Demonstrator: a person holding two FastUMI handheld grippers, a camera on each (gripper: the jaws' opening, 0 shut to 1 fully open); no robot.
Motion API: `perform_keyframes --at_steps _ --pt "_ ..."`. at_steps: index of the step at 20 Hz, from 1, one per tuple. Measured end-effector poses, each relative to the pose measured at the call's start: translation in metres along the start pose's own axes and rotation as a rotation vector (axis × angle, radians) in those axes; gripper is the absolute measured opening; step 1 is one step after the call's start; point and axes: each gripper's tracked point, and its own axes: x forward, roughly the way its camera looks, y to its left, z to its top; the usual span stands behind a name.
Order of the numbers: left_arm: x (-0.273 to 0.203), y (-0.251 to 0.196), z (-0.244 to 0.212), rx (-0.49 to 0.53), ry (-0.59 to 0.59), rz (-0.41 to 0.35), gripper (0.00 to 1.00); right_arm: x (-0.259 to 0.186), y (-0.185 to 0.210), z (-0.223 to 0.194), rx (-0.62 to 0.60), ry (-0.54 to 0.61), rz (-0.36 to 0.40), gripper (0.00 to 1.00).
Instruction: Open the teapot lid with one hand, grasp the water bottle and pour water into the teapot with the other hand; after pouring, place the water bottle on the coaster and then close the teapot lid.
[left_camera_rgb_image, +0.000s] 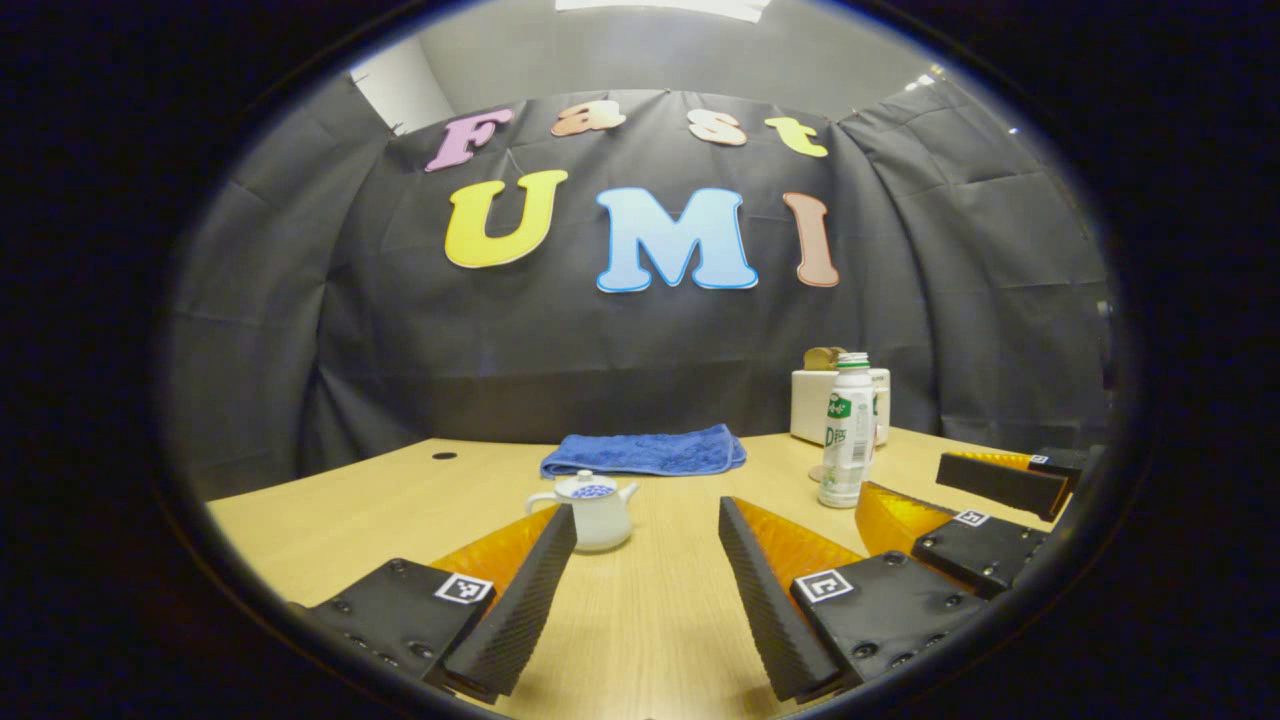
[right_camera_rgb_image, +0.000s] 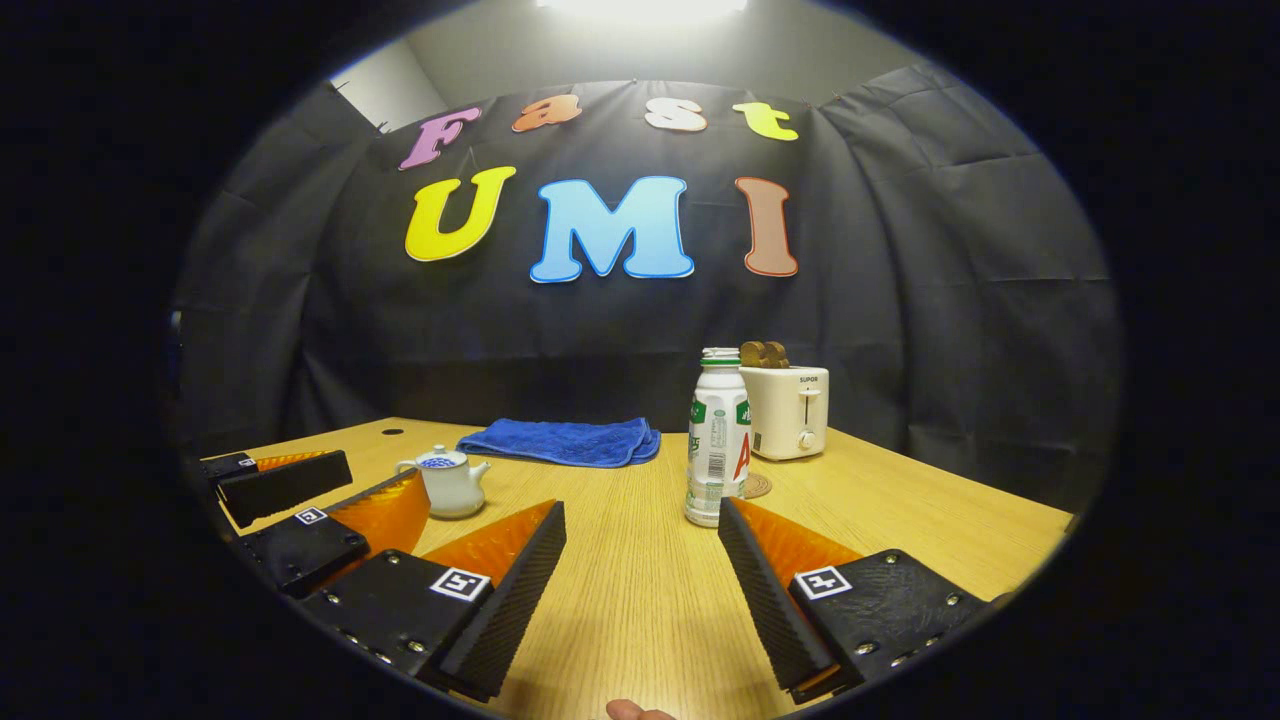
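**Both tongs open and waiting, lid and bottle not yet touched**

The left gripper (left_camera_rgb_image: 645, 560) has its two fingers wide apart and holds nothing; it hangs low over the wooden table (left_camera_rgb_image: 650, 640). The right gripper (right_camera_rgb_image: 640, 555) is the same: fingers apart, empty, low over the table. In the left gripper view the right gripper also appears at the right edge, and there too its fingers stand apart.

Just ahead of the left gripper, a little to its left finger side, stands the small white teapot (left_camera_rgb_image: 592, 510) with its lid (left_camera_rgb_image: 586, 487) on. Ahead of the right gripper, near its right finger, stands the water bottle (right_camera_rgb_image: 717, 440), upright. The round coaster (right_camera_rgb_image: 755, 486) lies just behind the bottle, in front of the toaster (right_camera_rgb_image: 790, 410). A folded blue towel (right_camera_rgb_image: 562, 441) lies farther back.

I judge the step in hand is the approach. The lid knob is small, so the left fingers should come centred over it and close gently. The right gripper should take the bottle at mid-body, kept upright; whether it has a cap I cannot tell.
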Motion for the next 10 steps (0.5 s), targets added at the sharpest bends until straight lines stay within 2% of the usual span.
perform_keyframes --at_steps 4,6,10 --pt "0.013 0.003 0.000 -0.002 0.000 -0.027 0.96 0.000 0.000 0.000 0.002 -0.001 -0.001 0.95" --pt "0.033 0.018 0.003 -0.010 -0.011 -0.024 1.00 0.000 0.000 0.000 0.002 0.000 -0.001 0.95" --pt "0.086 0.052 0.019 -0.055 -0.020 0.006 1.00 0.002 0.002 0.000 0.001 -0.001 0.012 0.95"
